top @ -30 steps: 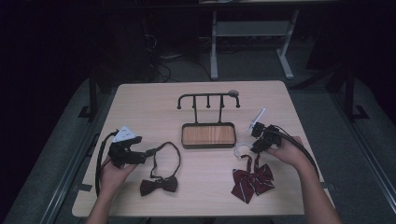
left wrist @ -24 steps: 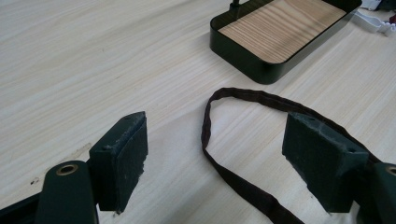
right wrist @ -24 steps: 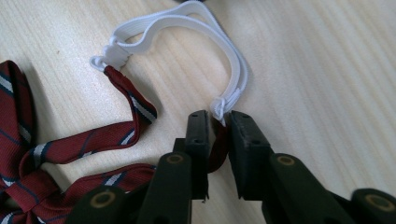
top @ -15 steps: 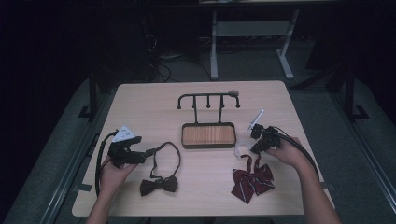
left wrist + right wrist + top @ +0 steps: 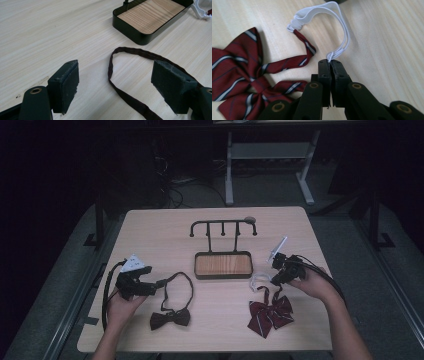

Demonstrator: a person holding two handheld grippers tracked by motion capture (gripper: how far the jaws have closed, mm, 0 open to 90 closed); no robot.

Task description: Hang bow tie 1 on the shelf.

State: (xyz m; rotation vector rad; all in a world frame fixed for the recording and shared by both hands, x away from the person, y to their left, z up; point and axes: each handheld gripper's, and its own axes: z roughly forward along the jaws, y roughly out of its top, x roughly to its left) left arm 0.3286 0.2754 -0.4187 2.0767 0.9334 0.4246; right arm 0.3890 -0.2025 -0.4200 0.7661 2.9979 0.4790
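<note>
Closing since the earlier frame, right gripper (image 5: 329, 63) now pinches the white elastic loop (image 5: 337, 25) of the striped maroon fabric bow tie (image 5: 270, 312), on the table, presumably for lifting. Left gripper (image 5: 117, 87) gapes.

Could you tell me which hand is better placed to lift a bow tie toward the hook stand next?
Probably the right: the right gripper is shut on the white elastic loop; the left gripper is open.

Striped bow tie (image 5: 242, 82) cut off
</note>
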